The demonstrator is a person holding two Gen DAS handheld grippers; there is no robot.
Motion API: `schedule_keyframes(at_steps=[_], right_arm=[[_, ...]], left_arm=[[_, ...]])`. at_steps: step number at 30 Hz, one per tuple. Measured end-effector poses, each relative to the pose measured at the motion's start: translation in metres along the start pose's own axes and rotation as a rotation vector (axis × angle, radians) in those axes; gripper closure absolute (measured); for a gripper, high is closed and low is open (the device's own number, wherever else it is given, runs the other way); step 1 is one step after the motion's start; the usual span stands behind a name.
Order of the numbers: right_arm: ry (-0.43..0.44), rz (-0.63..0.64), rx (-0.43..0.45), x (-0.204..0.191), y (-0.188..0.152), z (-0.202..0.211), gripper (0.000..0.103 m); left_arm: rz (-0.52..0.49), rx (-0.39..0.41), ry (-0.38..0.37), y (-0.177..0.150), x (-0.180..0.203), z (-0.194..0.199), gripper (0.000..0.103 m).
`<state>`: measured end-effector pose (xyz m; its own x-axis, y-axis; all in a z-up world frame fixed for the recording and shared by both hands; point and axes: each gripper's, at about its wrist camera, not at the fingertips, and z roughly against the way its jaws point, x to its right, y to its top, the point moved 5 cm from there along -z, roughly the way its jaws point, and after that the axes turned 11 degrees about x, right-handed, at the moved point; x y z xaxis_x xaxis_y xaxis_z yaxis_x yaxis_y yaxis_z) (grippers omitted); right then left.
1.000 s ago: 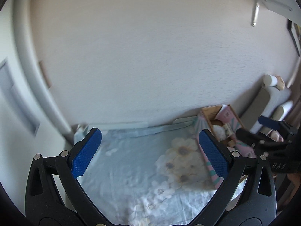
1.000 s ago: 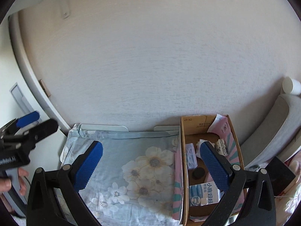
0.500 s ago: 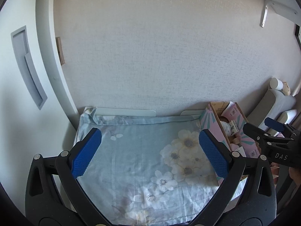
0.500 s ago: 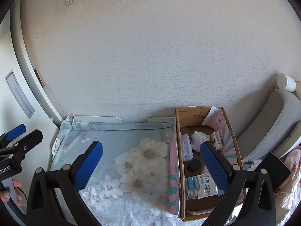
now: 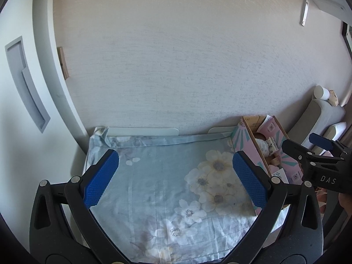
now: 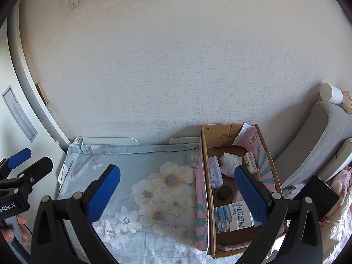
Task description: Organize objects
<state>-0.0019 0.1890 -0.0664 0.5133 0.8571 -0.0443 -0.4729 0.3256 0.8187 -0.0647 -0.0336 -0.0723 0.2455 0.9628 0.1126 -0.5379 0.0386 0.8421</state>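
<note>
A cardboard box (image 6: 228, 129) with pink striped sides stands at the right of a table covered by a blue flowered cloth (image 6: 140, 176). Inside lie a clear plastic case (image 6: 214, 171), a white wrapped packet (image 6: 230, 165), a black round lid (image 6: 224, 191) and a blue and white package (image 6: 231, 216). My right gripper (image 6: 176, 195) is open and empty, above the cloth and the box's left side. My left gripper (image 5: 175, 177) is open and empty over the cloth (image 5: 158, 176). The box also shows in the left wrist view (image 5: 248, 136), where my right gripper (image 5: 308, 147) appears beside it.
A textured wall (image 6: 176, 66) rises behind the table. A white door frame (image 5: 44, 66) stands at the left. A grey cushion (image 6: 312, 136) with a white cup (image 6: 331, 92) on it lies to the right of the box. Pink fabric (image 6: 338, 198) is at the far right.
Both views have tilted down and pulled back, showing more of the cloth and the box. Both grippers stay open and empty.
</note>
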Motion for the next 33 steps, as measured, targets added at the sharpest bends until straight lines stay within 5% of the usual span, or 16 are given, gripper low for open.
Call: schedule_keyframes(at_steps=[33], right_arm=[[-0.007, 0.009, 0.011, -0.0018, 0.004, 0.0007, 0.001]], left_arm=[[0.007, -0.006, 0.005, -0.0008, -0.003, 0.0022, 0.0]])
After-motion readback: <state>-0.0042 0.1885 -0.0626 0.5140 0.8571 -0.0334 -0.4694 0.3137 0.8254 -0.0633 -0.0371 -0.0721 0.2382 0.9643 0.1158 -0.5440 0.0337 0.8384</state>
